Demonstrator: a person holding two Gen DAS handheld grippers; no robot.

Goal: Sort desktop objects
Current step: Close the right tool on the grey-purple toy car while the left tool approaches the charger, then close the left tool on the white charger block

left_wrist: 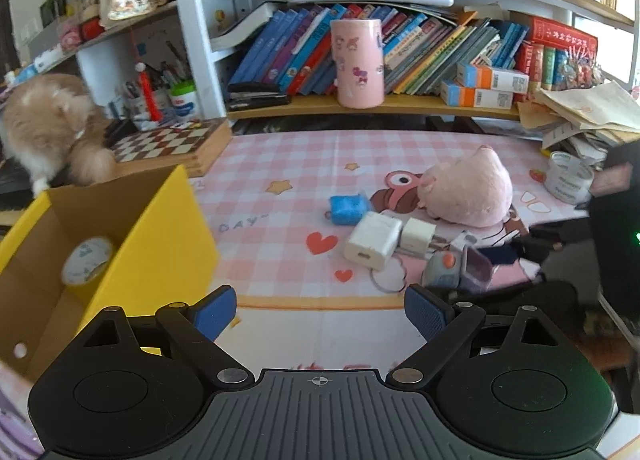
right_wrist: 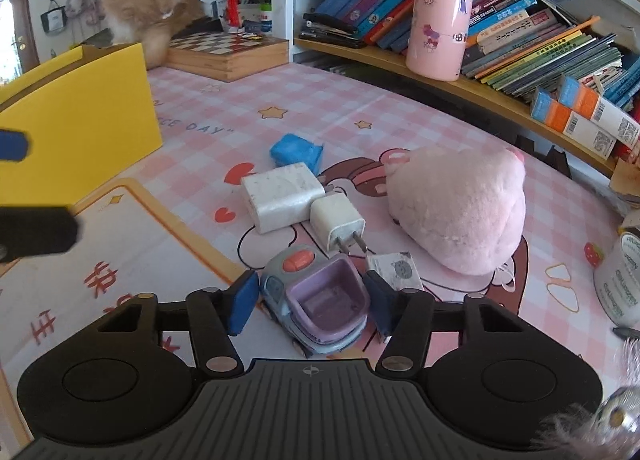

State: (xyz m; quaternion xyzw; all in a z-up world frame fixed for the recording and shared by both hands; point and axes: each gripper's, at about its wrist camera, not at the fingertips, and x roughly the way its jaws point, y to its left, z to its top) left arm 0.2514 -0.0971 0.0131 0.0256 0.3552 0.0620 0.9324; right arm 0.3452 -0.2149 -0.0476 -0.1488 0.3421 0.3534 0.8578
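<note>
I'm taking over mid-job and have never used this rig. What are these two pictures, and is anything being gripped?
Each picture comes from a camera on a handheld two-finger gripper, looking along its fingers. The left wrist view shows the left gripper open and empty beside a yellow box with a tape roll inside. The right wrist view shows the right gripper around a small toy car; its pads seem to press the sides. On the pink checked mat lie two white chargers, a blue block and a pink plush.
</note>
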